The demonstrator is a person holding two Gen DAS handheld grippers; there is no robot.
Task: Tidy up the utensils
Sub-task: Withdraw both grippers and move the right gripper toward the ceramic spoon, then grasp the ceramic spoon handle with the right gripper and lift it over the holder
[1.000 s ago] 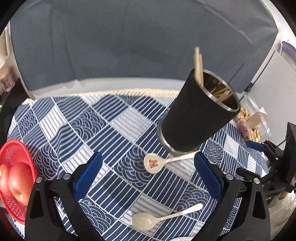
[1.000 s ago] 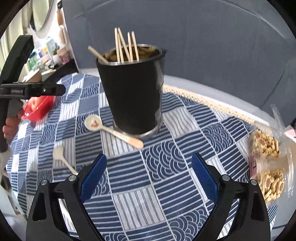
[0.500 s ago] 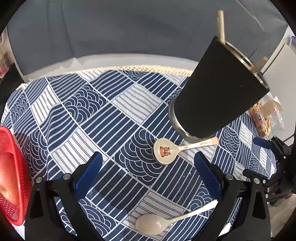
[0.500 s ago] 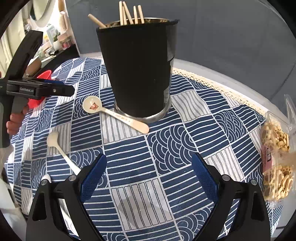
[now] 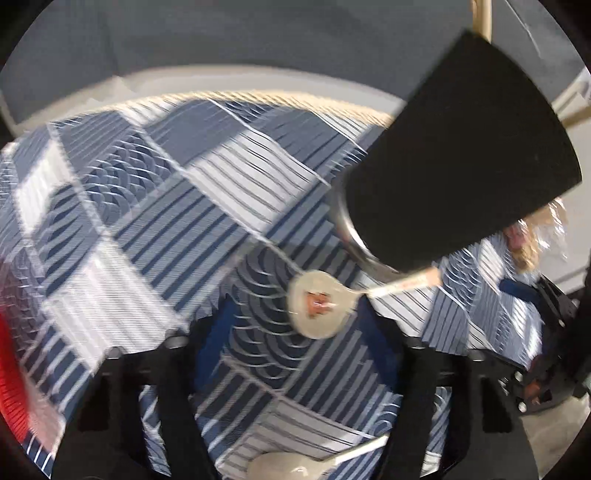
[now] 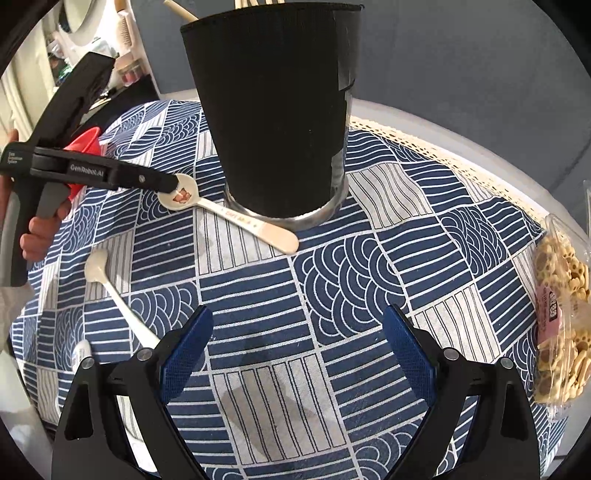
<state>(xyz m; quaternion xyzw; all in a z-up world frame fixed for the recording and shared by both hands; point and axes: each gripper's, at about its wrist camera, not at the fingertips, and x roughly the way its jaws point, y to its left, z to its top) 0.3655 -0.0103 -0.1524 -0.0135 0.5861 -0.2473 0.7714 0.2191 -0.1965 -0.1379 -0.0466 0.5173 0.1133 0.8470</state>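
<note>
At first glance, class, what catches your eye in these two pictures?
The tall black cup holding chopsticks dominates the patterned tablecloth. A printed spoon lies at its base, with the left gripper at its bowl. The right gripper hangs open nearer the camera.

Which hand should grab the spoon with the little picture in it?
Probably left. The left gripper is open right at the picture spoon; the right gripper is open too, but farther from it.

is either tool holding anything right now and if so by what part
Nothing is held. The left tool is open, its fingers either side of the patterned spoon's bowl, which lies on the cloth. The right tool is open above bare tablecloth.
</note>
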